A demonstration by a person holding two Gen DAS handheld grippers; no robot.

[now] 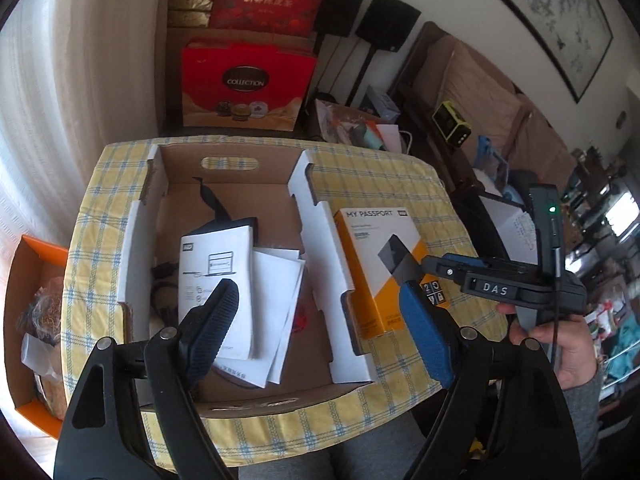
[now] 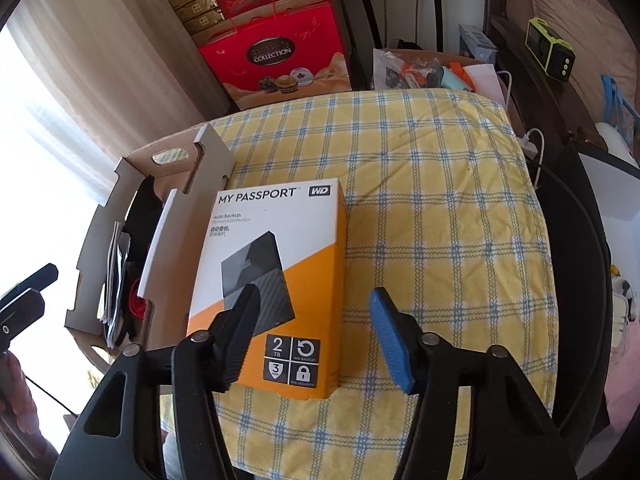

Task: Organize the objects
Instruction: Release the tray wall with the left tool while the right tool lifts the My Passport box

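Nearest us, low in the left wrist frame, our left gripper [image 1: 316, 312] hangs with its jaws released and nothing between them, over the cardboard tray [image 1: 316, 196] at centre frame. The tray sits on the yellow checked cloth [image 2: 440, 200] and holds a white booklet [image 1: 218, 280] and loose papers [image 1: 280, 312]. In the right wrist frame's lower centre, our right gripper [image 2: 316, 332] hovers apart and ungripped over the My Passport box [image 2: 280, 240], which lies flat just right of the tray.

Checked cloth [image 2: 420, 200] (yellow) bears tray [image 1: 140, 236], box [image 2: 280, 272].
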